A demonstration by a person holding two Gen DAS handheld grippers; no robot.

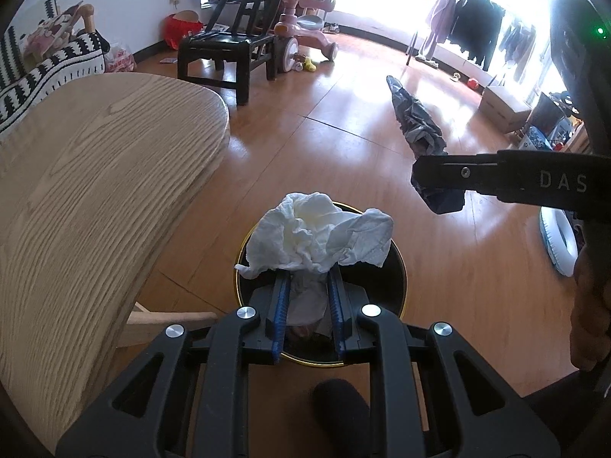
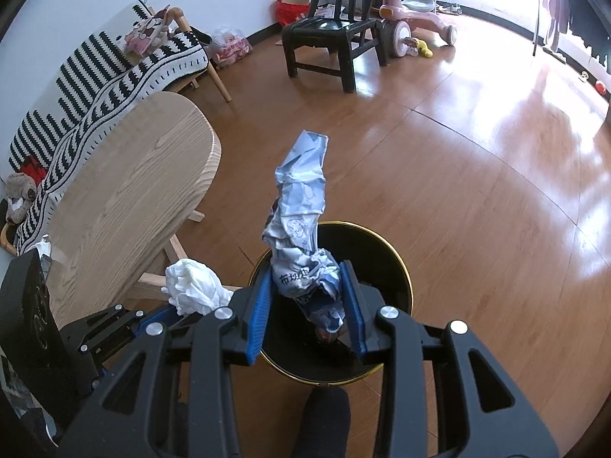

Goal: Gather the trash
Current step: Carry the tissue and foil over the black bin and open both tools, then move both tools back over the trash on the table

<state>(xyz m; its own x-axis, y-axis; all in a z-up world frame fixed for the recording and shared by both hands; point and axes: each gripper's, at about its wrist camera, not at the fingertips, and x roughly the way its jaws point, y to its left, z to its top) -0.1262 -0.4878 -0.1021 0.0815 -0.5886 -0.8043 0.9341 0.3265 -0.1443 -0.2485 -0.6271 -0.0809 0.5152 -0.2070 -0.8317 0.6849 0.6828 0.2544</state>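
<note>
My left gripper (image 1: pixel 307 273) is shut on a crumpled white tissue (image 1: pixel 317 236), which hangs right over the mouth of a round black bin (image 1: pixel 385 274) with a gold rim on the wooden floor. My right gripper (image 2: pixel 305 273) is shut on a long crumpled pale-blue printed wrapper (image 2: pixel 301 198) that sticks up past the fingertips, also above the bin (image 2: pixel 382 263). In the left wrist view the right gripper (image 1: pixel 435 187) comes in from the right with the wrapper (image 1: pixel 416 122). The right wrist view shows the left gripper (image 2: pixel 183 307) and the tissue (image 2: pixel 194 286) at lower left.
A light wooden oval table (image 1: pixel 95 191) stands just left of the bin. Beyond are a black chair (image 1: pixel 229 49), a pink tricycle (image 1: pixel 305 26), a sofa with a striped blanket (image 2: pixel 95 76) and a clothes rack (image 1: pixel 477 26). A dark-socked foot (image 2: pixel 324 420) is near the bin.
</note>
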